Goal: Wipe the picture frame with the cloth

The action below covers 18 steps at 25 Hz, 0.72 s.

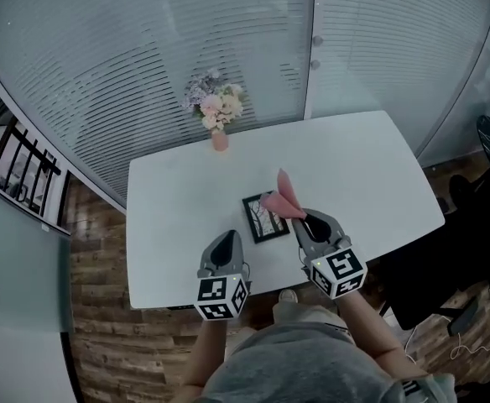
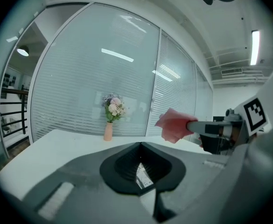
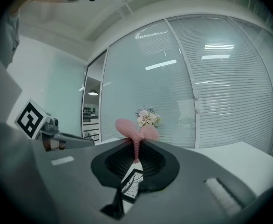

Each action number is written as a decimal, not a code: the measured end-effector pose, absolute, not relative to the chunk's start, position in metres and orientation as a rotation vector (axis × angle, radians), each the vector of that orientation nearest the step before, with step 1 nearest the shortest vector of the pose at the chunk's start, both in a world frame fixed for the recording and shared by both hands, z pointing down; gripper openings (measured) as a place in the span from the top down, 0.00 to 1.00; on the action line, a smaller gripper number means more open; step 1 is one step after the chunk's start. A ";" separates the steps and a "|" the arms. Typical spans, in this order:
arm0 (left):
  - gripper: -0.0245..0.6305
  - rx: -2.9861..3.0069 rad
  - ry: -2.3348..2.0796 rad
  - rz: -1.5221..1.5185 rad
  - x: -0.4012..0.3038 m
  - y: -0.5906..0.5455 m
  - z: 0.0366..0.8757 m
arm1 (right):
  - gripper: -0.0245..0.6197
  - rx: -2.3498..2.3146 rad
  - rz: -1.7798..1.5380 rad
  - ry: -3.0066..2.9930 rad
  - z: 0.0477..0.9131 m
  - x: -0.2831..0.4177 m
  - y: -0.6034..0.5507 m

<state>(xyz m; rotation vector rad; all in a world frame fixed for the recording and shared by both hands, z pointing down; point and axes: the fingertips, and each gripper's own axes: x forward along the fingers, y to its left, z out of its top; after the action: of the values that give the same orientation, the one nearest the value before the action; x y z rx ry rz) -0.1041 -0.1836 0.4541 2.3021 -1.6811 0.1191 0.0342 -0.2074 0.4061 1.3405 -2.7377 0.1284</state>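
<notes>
Head view: picture frame (image 1: 265, 217) flat on surface (image 1: 362, 166) near front edge, open room all round. Right gripper (image 1: 302, 218) fingers pinch cloth (image 1: 284, 195) over frame's right edge. Left gripper (image 1: 226, 239) fingers pressed together, empty, just beside frame.

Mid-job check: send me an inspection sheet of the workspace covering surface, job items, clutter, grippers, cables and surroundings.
Surface: white table, no spills visible.
Job's things: picture frame lies flat near the front edge; pink cloth hangs pinched above the frame's right side.
Clutter: flower vase at the far edge, apart from the frame.
Grippers: left gripper shut, holding nothing; right gripper shut on the pink cloth.
Cables: thin cable on the floor at the right.
Surroundings: glass partition with blinds, wooden floor, black chair.
</notes>
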 end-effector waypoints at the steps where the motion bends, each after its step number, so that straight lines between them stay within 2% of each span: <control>1: 0.96 2.288 -1.696 0.116 -0.103 -0.188 0.455 | 0.94 1.316 0.130 -2.744 0.407 0.035 -0.214; 18: 0.96 2.094 -1.885 0.132 -0.105 -0.229 0.486 | 0.94 0.943 0.178 -2.764 0.469 -0.004 -0.281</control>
<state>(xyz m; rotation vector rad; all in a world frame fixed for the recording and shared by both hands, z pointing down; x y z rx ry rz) -0.1050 -0.2291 0.4861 2.0935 -1.8847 0.1318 -0.0038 -0.2808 0.4695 0.9426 -2.7635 0.1782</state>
